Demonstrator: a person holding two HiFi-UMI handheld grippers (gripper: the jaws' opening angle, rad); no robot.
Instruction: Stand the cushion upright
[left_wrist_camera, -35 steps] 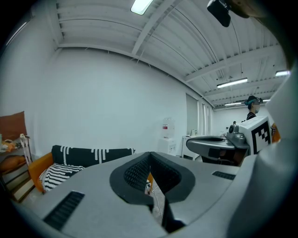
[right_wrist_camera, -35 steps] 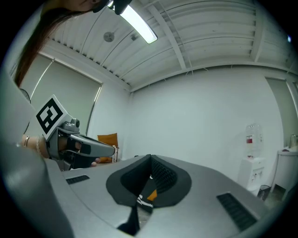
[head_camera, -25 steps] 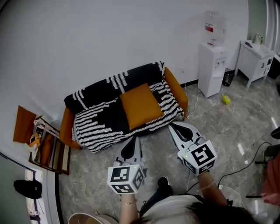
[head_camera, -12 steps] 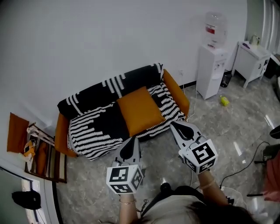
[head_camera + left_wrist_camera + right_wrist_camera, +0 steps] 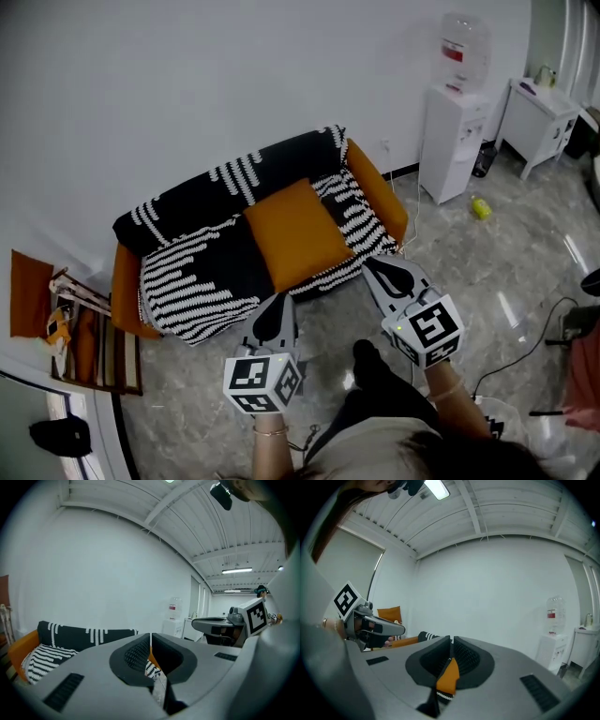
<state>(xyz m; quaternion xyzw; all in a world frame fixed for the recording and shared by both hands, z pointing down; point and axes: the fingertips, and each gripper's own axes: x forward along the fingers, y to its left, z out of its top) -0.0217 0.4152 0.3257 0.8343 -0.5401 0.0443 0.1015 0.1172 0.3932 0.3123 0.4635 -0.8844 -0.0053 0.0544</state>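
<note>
An orange square cushion (image 5: pixel 298 232) lies flat on the seat of an orange sofa (image 5: pixel 379 190), which is draped in a black-and-white striped throw (image 5: pixel 192 274). Both grippers hover over the floor just in front of the sofa, pointing at it and touching nothing. The left gripper (image 5: pixel 279 300) (image 5: pixel 150 637) is shut and empty, below the cushion's front edge. To the right of the cushion's front corner, the right gripper (image 5: pixel 370 265) (image 5: pixel 452 641) has its jaws opening by a narrow slit. Nothing is between them; orange fabric (image 5: pixel 449 677) shows far behind the slit.
A white water dispenser (image 5: pixel 452 141) and a white cabinet (image 5: pixel 544 117) stand at the back right, with a small yellow-green thing (image 5: pixel 481 208) on the marble floor. A wooden rack (image 5: pixel 89 328) stands at the left. Cables (image 5: pixel 525 347) run along the right floor. The person's foot (image 5: pixel 370 361) is between the grippers.
Both grippers have moved forward toward the sofa, which now sits nearer and more to the left in the head view. The person's foot has stepped forward.
</note>
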